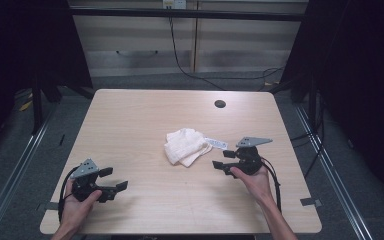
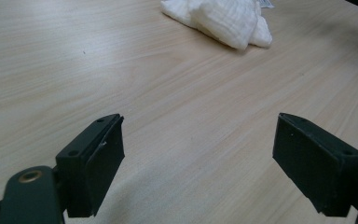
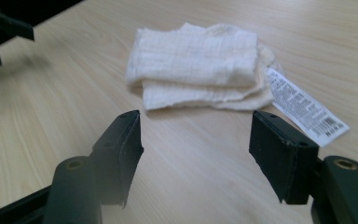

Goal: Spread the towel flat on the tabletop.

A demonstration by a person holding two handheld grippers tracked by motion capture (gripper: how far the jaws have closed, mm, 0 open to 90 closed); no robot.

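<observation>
A folded white cloth lies near the middle of the wooden table, with a printed label sticking out on its right. My left gripper rests open near the front left of the table, well short of the cloth. My right gripper is open just to the right of the cloth, jaws pointing at it. In the right gripper view the cloth lies a short way beyond the open jaws, its label to the right. Nothing is between either pair of jaws.
A round cable hole sits in the table's far right part. Black curtains and frame posts flank both sides. A cabinet with a dangling black cable stands behind the table.
</observation>
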